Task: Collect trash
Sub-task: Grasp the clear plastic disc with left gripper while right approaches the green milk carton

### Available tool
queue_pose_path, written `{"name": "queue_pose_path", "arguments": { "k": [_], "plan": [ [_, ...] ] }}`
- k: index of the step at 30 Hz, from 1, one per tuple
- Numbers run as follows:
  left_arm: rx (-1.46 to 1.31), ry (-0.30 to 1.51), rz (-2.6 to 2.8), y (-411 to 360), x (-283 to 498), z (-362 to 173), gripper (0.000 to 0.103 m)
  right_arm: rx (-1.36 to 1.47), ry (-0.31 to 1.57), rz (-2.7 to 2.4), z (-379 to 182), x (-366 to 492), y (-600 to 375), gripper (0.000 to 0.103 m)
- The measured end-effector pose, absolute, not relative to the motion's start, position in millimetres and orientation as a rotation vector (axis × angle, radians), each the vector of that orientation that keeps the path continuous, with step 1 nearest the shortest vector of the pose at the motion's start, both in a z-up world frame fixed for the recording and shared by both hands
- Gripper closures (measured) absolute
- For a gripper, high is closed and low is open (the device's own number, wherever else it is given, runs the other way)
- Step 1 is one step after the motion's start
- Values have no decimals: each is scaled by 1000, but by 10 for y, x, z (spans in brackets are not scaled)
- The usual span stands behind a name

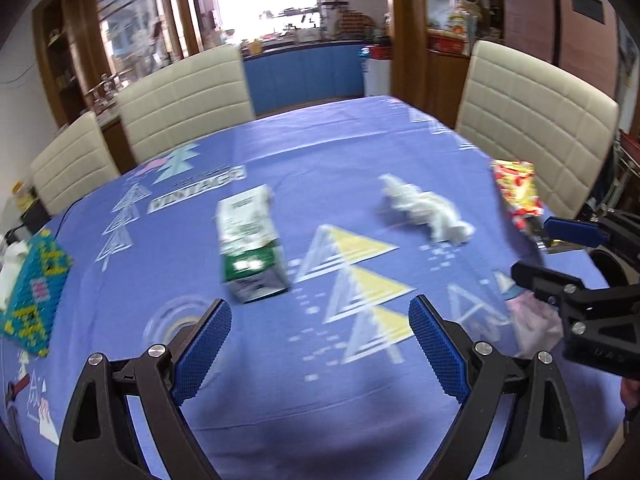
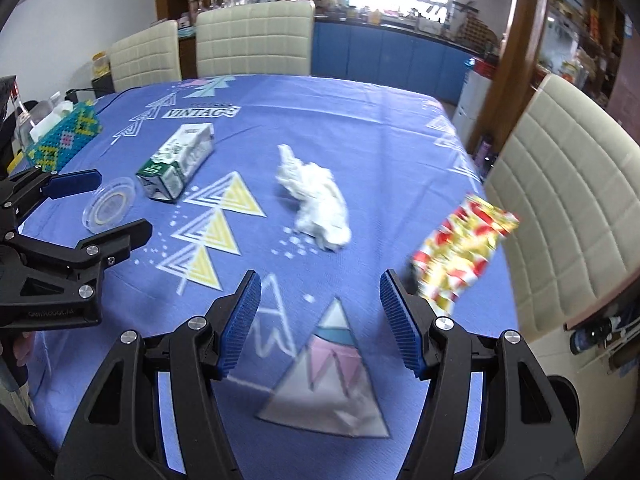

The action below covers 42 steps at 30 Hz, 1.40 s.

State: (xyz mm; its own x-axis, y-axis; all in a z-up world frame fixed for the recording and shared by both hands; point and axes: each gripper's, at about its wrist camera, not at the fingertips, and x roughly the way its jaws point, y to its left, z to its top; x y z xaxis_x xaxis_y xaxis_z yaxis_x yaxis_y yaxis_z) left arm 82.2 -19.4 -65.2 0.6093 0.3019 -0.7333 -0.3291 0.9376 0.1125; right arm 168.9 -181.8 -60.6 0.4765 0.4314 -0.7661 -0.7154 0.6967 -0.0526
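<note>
A green and white milk carton (image 1: 250, 250) lies on its side on the blue tablecloth (image 1: 328, 148), just ahead of my left gripper (image 1: 320, 320), which is open and empty. The carton also shows in the right wrist view (image 2: 176, 162). A crumpled white tissue (image 1: 424, 208) (image 2: 316, 200) lies mid-table. A red and yellow snack wrapper (image 1: 516, 192) (image 2: 460, 256) lies at the right edge, just right of my open, empty right gripper (image 2: 320, 284). A clear plastic lid (image 2: 109, 205) lies beside the carton.
A beaded turquoise tissue box (image 1: 34, 284) (image 2: 64, 136) stands at the table's left edge, with glass bottles (image 2: 24, 116) behind it. Cream chairs (image 1: 184, 100) (image 1: 532, 120) ring the table. Each gripper shows in the other's view: the right one (image 1: 560, 256), the left one (image 2: 96, 204).
</note>
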Motion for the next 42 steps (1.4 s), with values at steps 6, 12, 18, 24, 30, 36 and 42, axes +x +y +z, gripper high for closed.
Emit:
{"name": "queue_pose_path", "arguments": {
  "k": [6, 12, 18, 24, 30, 36, 42],
  "plan": [
    [-84, 868, 486, 341, 591, -785, 15, -439, 783, 737, -679, 1685, -1397, 32],
    [-111, 911, 532, 625, 504, -988, 15, -441, 804, 777, -760, 1698, -1080, 30],
    [-143, 927, 539, 771, 487, -1100, 11, -446, 816, 828, -830, 1658, -813, 20],
    [-177, 953, 507, 893, 573, -1229, 11, -427, 811, 866, -805, 1678, -553, 17],
    [-210, 936, 503, 1023, 637, -1287, 11, -446, 812, 896, -824, 1702, -321, 17],
    [-212, 911, 518, 1158, 611, -1258, 16, -425, 829, 942, -849, 1710, -106, 17],
    [-224, 889, 562, 1331, 568, -1232, 16, -453, 835, 967, -942, 1678, 128, 17]
  ]
}}
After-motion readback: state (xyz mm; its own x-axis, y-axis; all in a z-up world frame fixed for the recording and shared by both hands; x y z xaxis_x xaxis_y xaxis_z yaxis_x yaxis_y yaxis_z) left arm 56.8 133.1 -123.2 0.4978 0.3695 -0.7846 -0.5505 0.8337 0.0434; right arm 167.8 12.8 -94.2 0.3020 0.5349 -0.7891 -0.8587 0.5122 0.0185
